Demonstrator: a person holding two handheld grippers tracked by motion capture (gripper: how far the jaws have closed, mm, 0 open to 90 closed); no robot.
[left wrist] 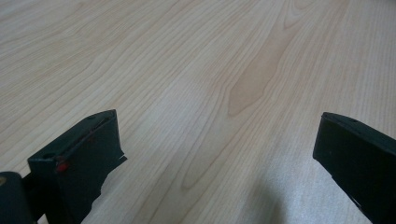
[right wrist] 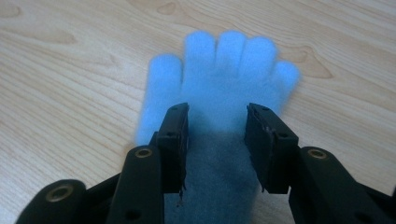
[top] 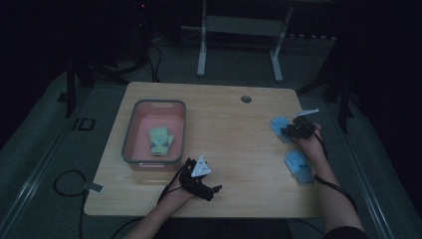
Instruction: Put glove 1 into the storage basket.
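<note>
Overhead, table: a pale wooden table (top: 234, 129) sits in a dim room, and my forearms come in from its near edge.
Left gripper: my left gripper (left wrist: 217, 158) hovers low over bare wood near the front edge, just right of the tub; its jaws are spread wide with nothing between them.
Right gripper: my right gripper (right wrist: 217, 135) sits at the table's right side, over the cuff end of a glove; its jaws are partly spread, one on each side of the cuff, and I cannot tell whether they touch it.
Blue glove: a fuzzy blue glove (right wrist: 224, 84) lies flat, fingers pointing away from me.
Second blue glove: another blue glove (top: 298, 167) lies nearer me, beside my right wrist.
Tub: a pink tub (top: 130, 134) with a grey rim stands at left and holds a pale green glove (top: 160, 141).
</note>
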